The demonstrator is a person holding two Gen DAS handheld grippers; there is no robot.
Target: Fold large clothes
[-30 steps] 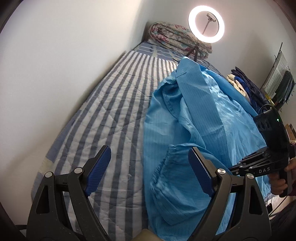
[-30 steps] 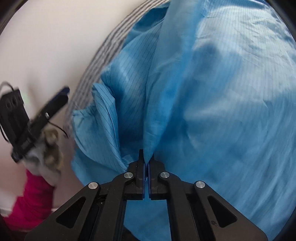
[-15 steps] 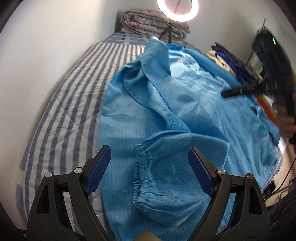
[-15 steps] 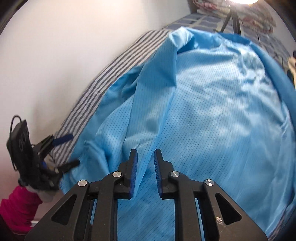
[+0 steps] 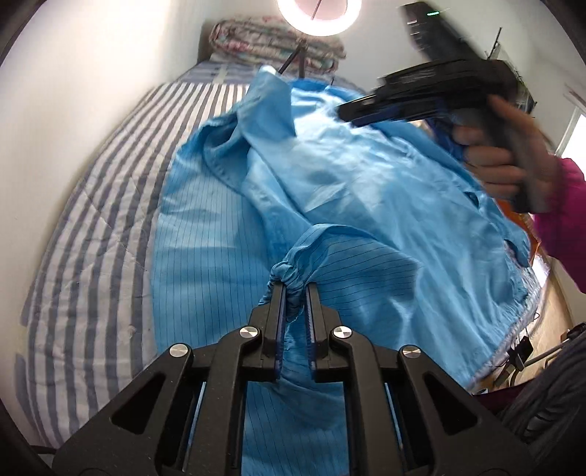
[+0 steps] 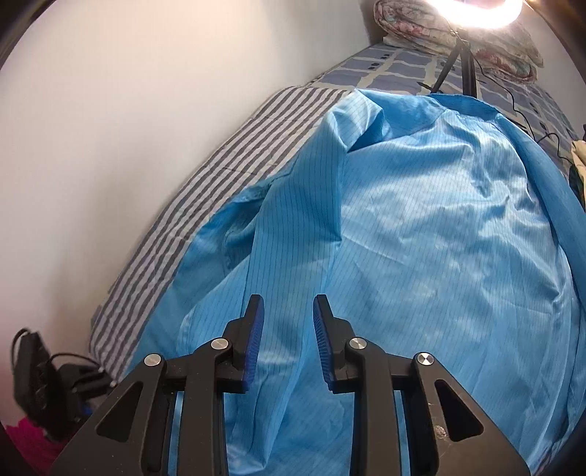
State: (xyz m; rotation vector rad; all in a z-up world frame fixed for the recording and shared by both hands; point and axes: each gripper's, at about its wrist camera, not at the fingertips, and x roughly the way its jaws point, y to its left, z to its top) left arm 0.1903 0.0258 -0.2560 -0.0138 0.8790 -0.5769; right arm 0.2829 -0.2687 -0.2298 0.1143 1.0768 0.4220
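A light blue pinstriped coat (image 5: 366, 190) lies spread across the striped bed (image 5: 91, 238). One sleeve is folded over its near part. My left gripper (image 5: 295, 289) is closing, and its pads pinch the sleeve's gathered elastic cuff (image 5: 285, 272). In the right wrist view the coat (image 6: 421, 238) fills the frame, collar at the far end. My right gripper (image 6: 287, 304) hovers above it with the jaws opening and nothing between them. From the left wrist view the right gripper (image 5: 362, 110) is blurred, high over the coat, held by a hand (image 5: 501, 161).
A white wall (image 6: 128, 128) runs along the bed's left side. A folded floral quilt (image 5: 271, 44) and a ring light (image 5: 315, 14) on a tripod (image 6: 461, 47) stand at the head. A pink sleeve (image 5: 564, 227) and the bed's edge are at right.
The left jaws went from wide open to pinched on the sleeve cuff after moving in over it. The right gripper let go of a fold of the coat, opened and rose.
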